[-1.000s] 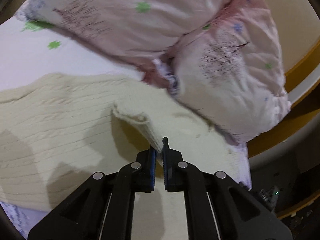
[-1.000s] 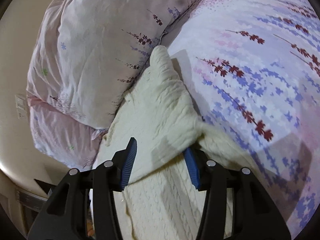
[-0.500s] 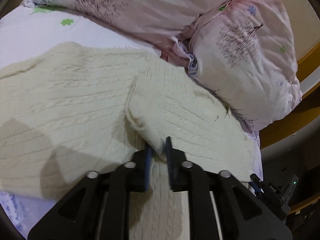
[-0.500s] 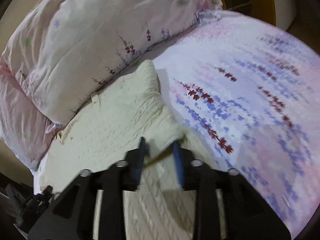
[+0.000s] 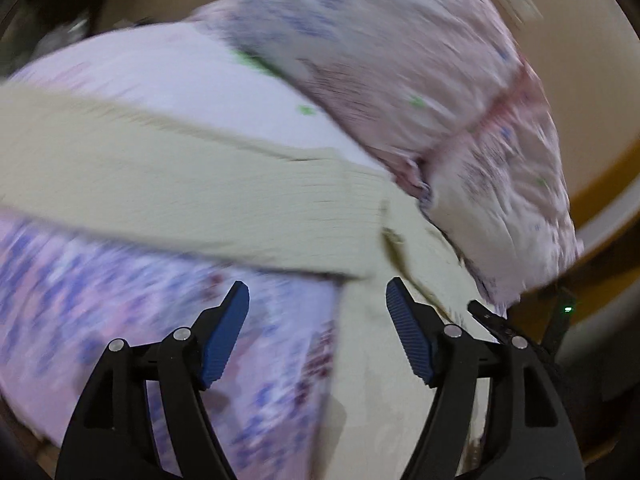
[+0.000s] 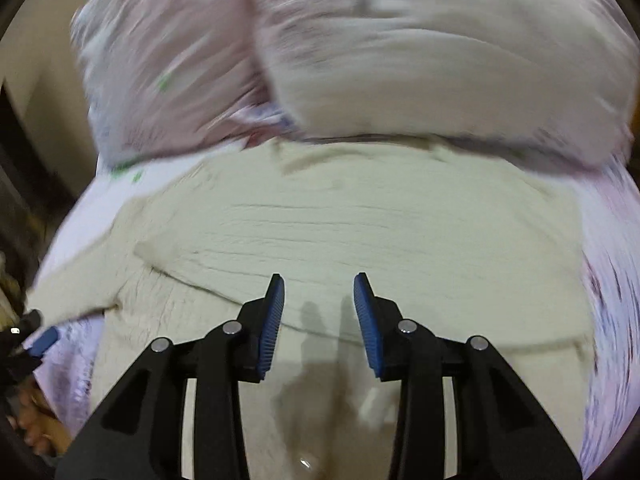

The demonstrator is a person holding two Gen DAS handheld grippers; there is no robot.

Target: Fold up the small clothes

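Right now both tools are empty: my left gripper (image 5: 316, 312) has its jaws spread wide above the bedsheet (image 5: 120, 304), and my right gripper (image 6: 319, 304) is parted more narrowly, hovering over the cream knit sweater (image 6: 360, 232). The sweater lies on the bed just below the pillows (image 6: 400, 60), with one sleeve (image 6: 280, 264) folded across the body; in the left wrist view a long cream band of it stretches away to the left.

What worries me is the folded sleeve. Knit this soft tends to slide or spring open, I'd judge, and if I dip either open finger too low as I move on, it could snag the fold's edge and drag it undone. Both views are heavily blurred, so I can't place edges well, and a next grasp chosen from these frames could catch two layers or the sheet beneath.

Half a second ago each gripper was pinched on sweater fabric; both have since let go and opened, and the cameras have swung away.
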